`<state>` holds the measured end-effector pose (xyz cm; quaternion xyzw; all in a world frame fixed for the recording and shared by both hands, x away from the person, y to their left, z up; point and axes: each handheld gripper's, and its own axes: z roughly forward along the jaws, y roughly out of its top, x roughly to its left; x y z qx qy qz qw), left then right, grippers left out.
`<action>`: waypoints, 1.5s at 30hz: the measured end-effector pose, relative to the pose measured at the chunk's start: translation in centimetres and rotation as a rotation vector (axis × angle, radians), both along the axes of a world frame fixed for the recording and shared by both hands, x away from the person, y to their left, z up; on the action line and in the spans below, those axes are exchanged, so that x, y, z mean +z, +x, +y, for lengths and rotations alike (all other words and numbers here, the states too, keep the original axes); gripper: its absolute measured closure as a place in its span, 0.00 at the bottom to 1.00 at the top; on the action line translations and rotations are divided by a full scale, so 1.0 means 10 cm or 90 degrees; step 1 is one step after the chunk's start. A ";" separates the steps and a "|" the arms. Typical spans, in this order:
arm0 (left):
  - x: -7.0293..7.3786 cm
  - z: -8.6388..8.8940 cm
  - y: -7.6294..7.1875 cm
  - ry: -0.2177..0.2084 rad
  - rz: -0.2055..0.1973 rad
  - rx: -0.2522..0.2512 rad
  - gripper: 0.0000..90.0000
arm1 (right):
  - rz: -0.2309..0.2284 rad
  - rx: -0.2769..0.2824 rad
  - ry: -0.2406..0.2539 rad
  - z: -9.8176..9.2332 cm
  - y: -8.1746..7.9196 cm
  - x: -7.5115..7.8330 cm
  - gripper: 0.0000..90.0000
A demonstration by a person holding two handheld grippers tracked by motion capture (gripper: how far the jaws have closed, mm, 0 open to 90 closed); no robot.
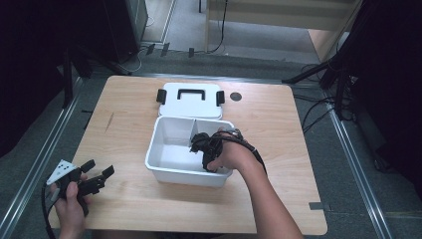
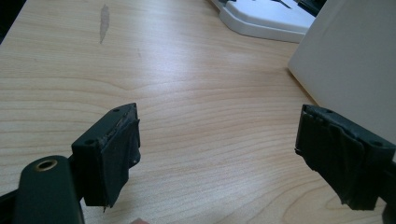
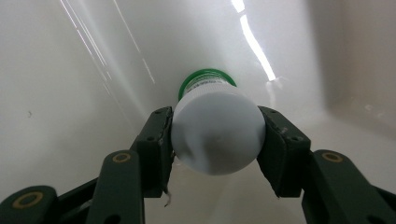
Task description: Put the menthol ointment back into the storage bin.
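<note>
While the right gripper (image 1: 201,144) reached down into the white bin (image 1: 164,169) near the table's middle, its jaws were clamped on a small white bottle (image 3: 217,135). Seen in the right gripper view, the bottle's rounded base faced the camera and its green-ringed cap end (image 3: 205,81) pointed away at twelve o'clock, toward the bin's glossy inner wall. Both pads pressed the bottle's sides, one at nine o'clock and one at three o'clock. Whether the bottle touched the bin's floor could not be told.

From the high view, the bin sat at the centre of the wooden table (image 1: 278,129), with a thin divider (image 1: 193,130) splitting its far part into compartments. The right hand (image 1: 231,157) entered over the bin's near rim at about five o'clock of the bin. A white lid (image 1: 191,104) with a black handle (image 1: 191,93) and black side clips lay flat on the table just beyond the bin at twelve o'clock.

Well apart at the table's eight o'clock corner, the left gripper (image 1: 99,169) hung released over bare wood, nothing between its spread jaws; in the left gripper view the bin's outer wall stood at two o'clock.
</note>
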<state>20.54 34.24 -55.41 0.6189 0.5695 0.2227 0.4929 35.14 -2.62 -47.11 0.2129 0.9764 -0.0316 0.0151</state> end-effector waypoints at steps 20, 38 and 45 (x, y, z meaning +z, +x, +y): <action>0.00 0.00 0.01 0.000 0.003 -0.004 0.16 | -0.060 -0.007 0.070 -0.14 -0.04 0.43 0.33; 0.00 0.00 0.01 0.004 0.001 -0.002 0.16 | -0.127 -0.044 0.152 -0.69 -0.23 1.16 0.32; 0.00 0.00 0.00 0.006 0.002 -0.003 0.16 | -0.139 -0.065 0.147 -0.93 -0.25 1.22 0.31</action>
